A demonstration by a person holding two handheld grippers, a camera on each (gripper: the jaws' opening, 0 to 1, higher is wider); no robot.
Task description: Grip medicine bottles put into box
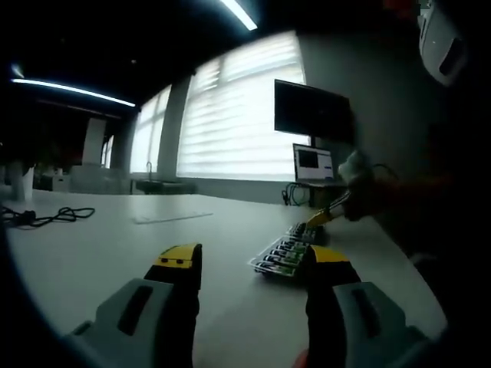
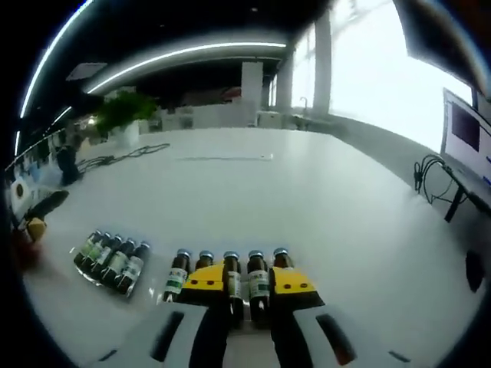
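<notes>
Right gripper (image 2: 245,295) jaws straddling two small glass medicine bottles (image 2: 245,285), not clamped; light, slick, breakable, best pinched mid-body below caps.

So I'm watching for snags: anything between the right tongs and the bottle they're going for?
Nothing visible. The right tongs are open over the row of five bottles, straddling its middle ones on the table. A second group lies off to the side.
</notes>
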